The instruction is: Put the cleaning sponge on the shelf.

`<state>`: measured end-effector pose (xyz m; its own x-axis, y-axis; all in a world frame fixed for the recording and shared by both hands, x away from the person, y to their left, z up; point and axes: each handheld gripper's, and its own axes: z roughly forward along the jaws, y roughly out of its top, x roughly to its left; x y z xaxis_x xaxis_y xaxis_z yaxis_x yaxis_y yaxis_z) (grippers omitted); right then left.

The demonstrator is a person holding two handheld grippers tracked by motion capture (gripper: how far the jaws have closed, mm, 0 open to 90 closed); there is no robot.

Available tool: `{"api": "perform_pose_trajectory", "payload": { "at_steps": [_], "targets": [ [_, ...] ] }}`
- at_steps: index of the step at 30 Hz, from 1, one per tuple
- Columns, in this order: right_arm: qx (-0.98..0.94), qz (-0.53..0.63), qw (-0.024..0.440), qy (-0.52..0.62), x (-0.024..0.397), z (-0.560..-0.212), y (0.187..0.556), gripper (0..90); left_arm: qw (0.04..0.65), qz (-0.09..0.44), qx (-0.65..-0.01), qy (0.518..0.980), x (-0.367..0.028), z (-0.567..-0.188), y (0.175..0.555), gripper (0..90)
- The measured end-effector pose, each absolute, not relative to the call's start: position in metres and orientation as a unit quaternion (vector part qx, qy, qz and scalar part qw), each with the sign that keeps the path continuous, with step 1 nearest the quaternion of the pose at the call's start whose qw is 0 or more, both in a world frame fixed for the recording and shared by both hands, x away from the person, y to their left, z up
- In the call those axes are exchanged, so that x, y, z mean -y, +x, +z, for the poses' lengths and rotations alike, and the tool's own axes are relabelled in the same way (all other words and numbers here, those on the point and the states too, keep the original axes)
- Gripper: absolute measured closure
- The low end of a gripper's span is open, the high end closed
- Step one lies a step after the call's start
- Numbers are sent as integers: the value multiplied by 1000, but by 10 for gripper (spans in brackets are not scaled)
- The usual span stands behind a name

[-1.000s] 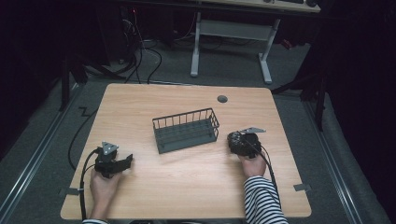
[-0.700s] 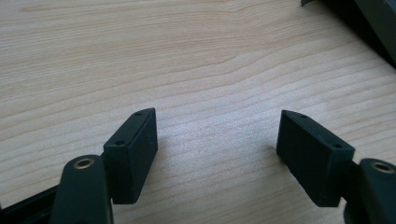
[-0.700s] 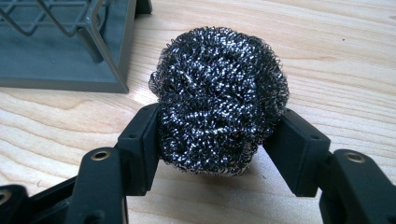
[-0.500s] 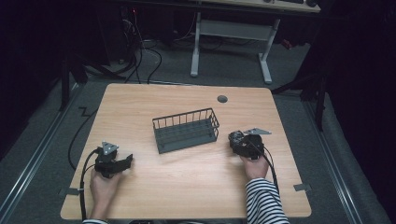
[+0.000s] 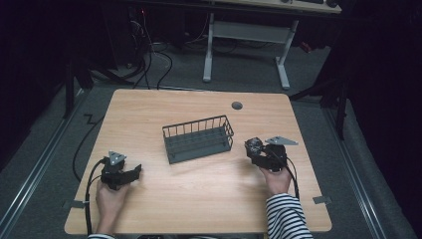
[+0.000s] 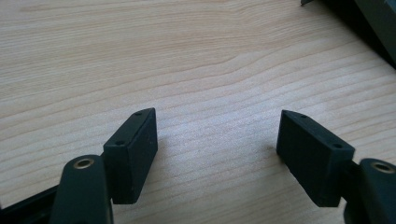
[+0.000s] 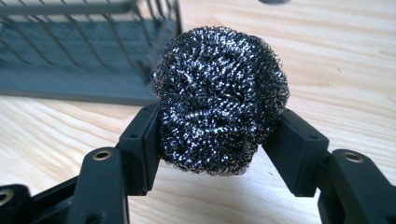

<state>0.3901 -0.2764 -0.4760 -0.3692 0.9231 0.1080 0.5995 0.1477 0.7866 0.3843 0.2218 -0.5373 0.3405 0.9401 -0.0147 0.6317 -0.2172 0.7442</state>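
Dark wire basket (image 5: 199, 139) mid wooden table (image 5: 199, 209), right gripper (image 7: 219, 140) jaws pinching round steel-wool scourer (image 7: 219, 98) just beside it, left gripper (image 6: 217, 140) jaws spread over bare wood

Wire basket (image 5: 199, 139) in the middle of the table (image 5: 199, 199). Left gripper (image 5: 134, 172) near the front left corner. Right gripper (image 5: 253, 148) just right of the basket, scrubber ball (image 7: 219, 98) between its jaws.
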Motion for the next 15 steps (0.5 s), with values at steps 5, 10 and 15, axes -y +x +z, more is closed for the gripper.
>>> {"api": "perform_pose_trajectory", "payload": {
  "at_steps": [5,10,15],
  "targets": [
    [-728,415,206,505,273,-458,387,402,338,228,-527,746,-222,-537,384,297],
    [-734,422,211,489,266,-443,387,402,337,228,-527,746,-222,-537,384,297],
    [-743,418,218,474,258,-430,392,402,336,228,-526,747,-221,-537,385,287]
  ]
}}
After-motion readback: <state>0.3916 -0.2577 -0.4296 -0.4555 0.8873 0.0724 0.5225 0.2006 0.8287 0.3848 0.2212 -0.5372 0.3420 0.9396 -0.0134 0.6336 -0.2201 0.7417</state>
